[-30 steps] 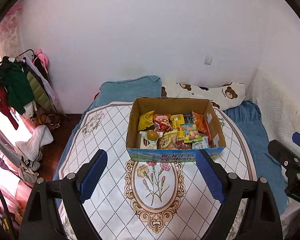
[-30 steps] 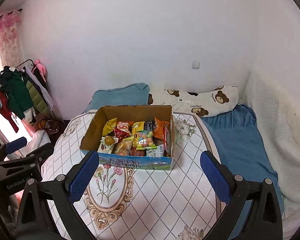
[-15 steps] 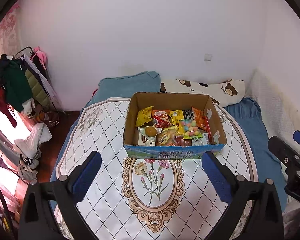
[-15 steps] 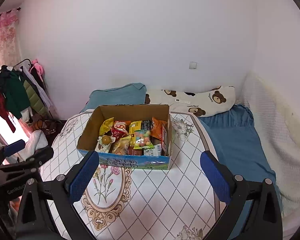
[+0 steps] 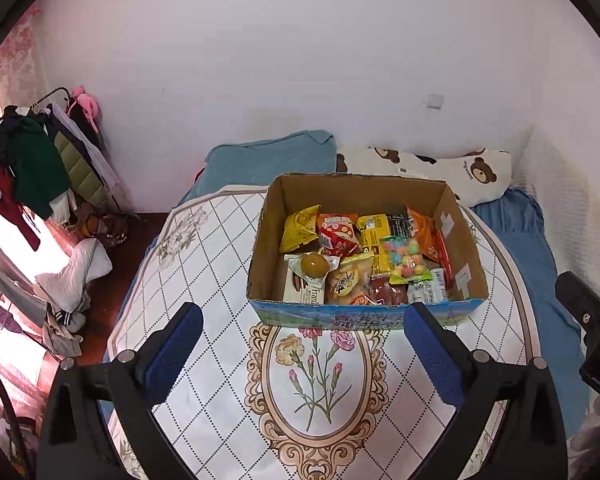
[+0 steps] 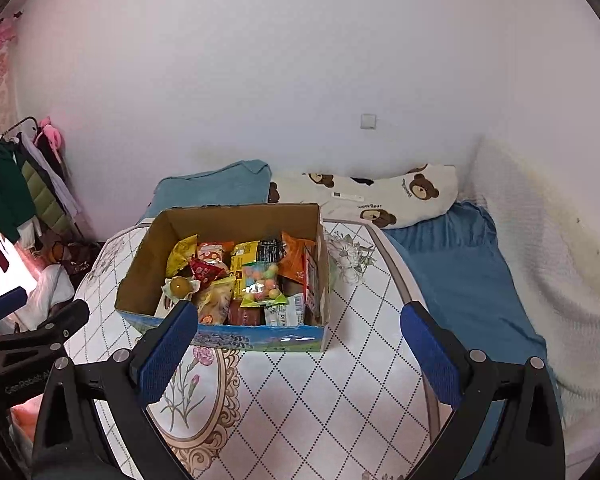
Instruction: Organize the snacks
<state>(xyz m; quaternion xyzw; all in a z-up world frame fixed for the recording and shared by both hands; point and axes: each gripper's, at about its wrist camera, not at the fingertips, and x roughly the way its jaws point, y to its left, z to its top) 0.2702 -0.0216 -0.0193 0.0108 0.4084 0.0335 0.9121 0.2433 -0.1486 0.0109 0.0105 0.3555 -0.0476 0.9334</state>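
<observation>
Left wrist view is showing the left gripper (image 5: 300,322) hanging released over the table (image 5: 204,248); the snack box (image 5: 364,314) is sitting near the table's far edge. Right gripper (image 6: 299,326) is gaping too, holding nothing.

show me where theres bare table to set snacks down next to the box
Bare cloth lies on the table left of the cardboard box, across the oval flower print in front of it, and on the strip to its right before the blue bedding. Inside the box, snacks crowd the right; only its left end looks thinner.
</observation>
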